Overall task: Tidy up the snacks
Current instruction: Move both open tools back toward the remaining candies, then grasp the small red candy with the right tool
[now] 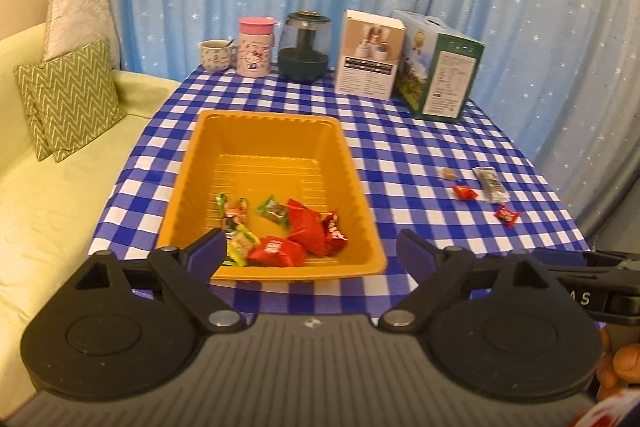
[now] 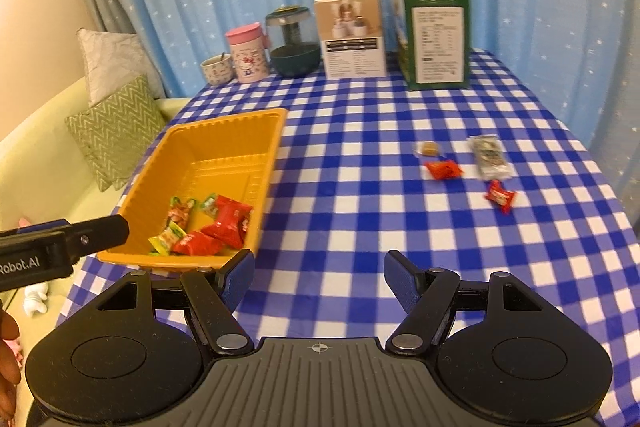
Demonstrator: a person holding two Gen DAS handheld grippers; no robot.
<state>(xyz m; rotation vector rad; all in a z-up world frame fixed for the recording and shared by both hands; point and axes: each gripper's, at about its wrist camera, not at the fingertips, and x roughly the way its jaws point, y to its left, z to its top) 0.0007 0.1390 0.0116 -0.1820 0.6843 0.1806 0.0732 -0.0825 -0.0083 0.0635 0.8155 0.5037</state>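
Still lying loose on the checked tablecloth (image 2: pixel 352 163): four snacks, ahead of the right gripper (image 2: pixel 319 277) and off to its right side. Sitting closest, a small red candy (image 2: pixel 500 195). A little farther, another red candy (image 2: pixel 442 169), with a tiny brown candy (image 2: pixel 427 147) just beyond it. Beside those, a silver packet (image 2: pixel 490 157), lying long-ways, pointing away from the tool.

Seen from the left gripper (image 1: pixel 310 253), lying far off to the right. So probably the right hand's job, being nearer.

Right gripper hanging over bare cloth, pads wide apart, holding nothing. Left gripper hanging just at the near rim of the orange tray (image 1: pixel 224 131), pads spread wide too, nothing between them.

Resting in the near end of the tray: red packets (image 1: pixel 306 227), green-ended candies (image 1: pixel 273 211), a yellow-green one (image 1: pixel 242 245), all bunched together. Far end of the tray staying bare.

Sitting well beyond, at the back edge: a cup (image 2: pixel 217 68), a pink tumbler (image 2: pixel 247 57), a dark jar (image 2: pixel 295 43), a white box (image 2: pixel 352 35) and a green box (image 2: pixel 436 35). Not snacks, so probably not needing to be moved.

Likely next: reaching forward and right with the right gripper to the closest red candy. Being so small and flat, maybe slipping out of the pads.
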